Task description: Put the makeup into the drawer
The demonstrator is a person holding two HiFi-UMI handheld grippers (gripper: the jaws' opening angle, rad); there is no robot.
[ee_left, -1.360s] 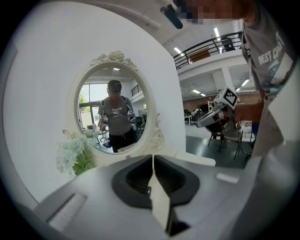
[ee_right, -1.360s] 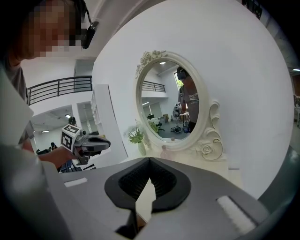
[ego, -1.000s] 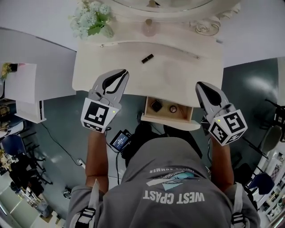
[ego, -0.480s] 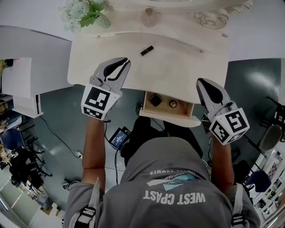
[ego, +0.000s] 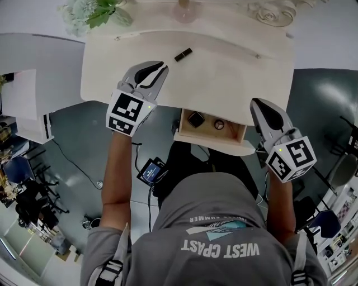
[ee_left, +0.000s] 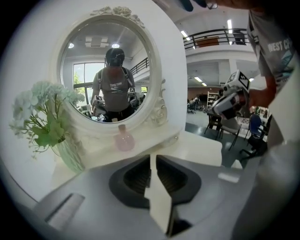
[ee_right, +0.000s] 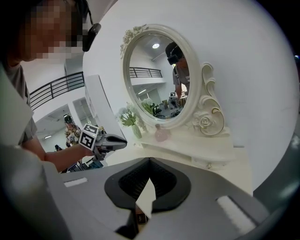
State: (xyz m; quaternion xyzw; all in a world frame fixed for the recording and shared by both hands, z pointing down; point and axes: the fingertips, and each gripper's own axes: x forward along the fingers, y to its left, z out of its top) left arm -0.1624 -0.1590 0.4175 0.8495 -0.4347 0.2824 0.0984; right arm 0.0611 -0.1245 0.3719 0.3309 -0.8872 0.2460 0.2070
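On the white dressing table (ego: pixel 224 72), a dark lipstick tube (ego: pixel 183 54) lies by itself on the bare top, slanted, and neither tool touches it. Just short of it, toward the person, the left gripper (ego: pixel 161 67) hangs over the front left part of the tabletop with its tips aimed at the tube, near it but apart. Its jaws have just been opening and stand parted by a thin slit, with nothing between them. Below the table's front edge the drawer (ego: pixel 212 146) is pulled out, and two small makeup items sit inside: a dark squarish one (ego: pixel 196 118) on the left and a small round one (ego: pixel 218 124) beside it. At the drawer's right side, by the table's front edge, the right gripper (ego: pixel 256 103) points forward and down; its tips are pressed together on nothing. Along the back of the table stand a glass vase of pale flowers (ego: pixel 92 11) at the left and a small pink bottle (ee_left: pixel 124 140) in front of the oval mirror (ee_left: pixel 110 70), whose ornate white frame carries a carved rose at its lower right.
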